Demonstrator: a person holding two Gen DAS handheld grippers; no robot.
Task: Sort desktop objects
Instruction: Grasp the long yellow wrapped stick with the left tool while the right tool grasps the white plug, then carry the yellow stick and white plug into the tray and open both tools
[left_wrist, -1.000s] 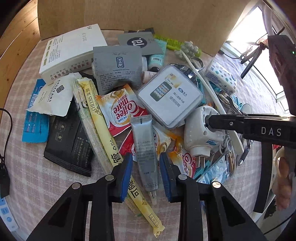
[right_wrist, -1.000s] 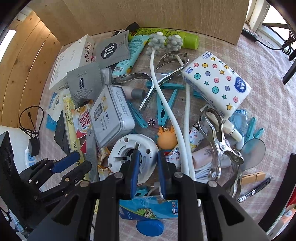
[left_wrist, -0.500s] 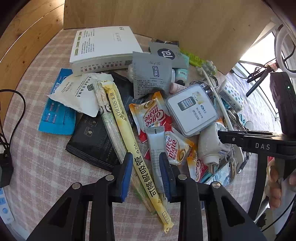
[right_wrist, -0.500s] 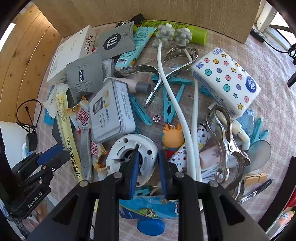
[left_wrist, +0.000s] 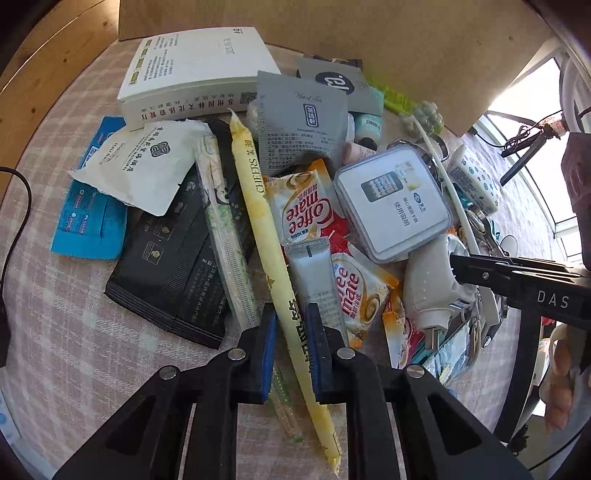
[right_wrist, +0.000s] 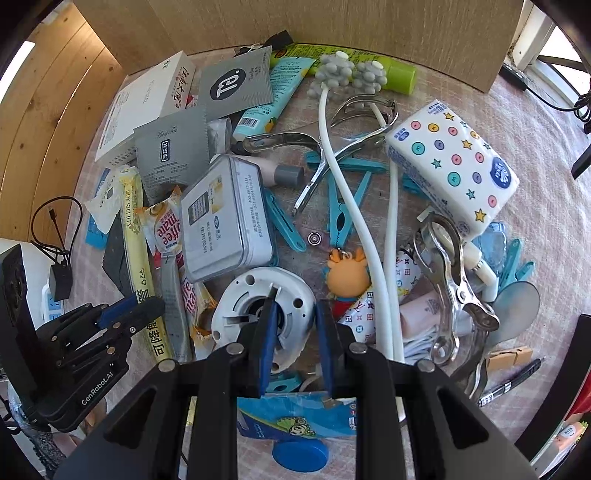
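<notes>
One long yellow straw packet (left_wrist: 266, 236) runs near-to-far between the closing left gripper (left_wrist: 290, 328), which earlier straddled the grey tube (left_wrist: 314, 275); right gripper (right_wrist: 293, 325) clasps the white plug-in housing (right_wrist: 258, 295)

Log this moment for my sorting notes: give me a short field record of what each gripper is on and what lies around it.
left gripper: jaws closing around the long yellow stick sachet
right gripper: holds the white round plug-in device by its rim
beside sachet: grey tube, Coffee mate packets
surface: checked tablecloth, crowded
</notes>
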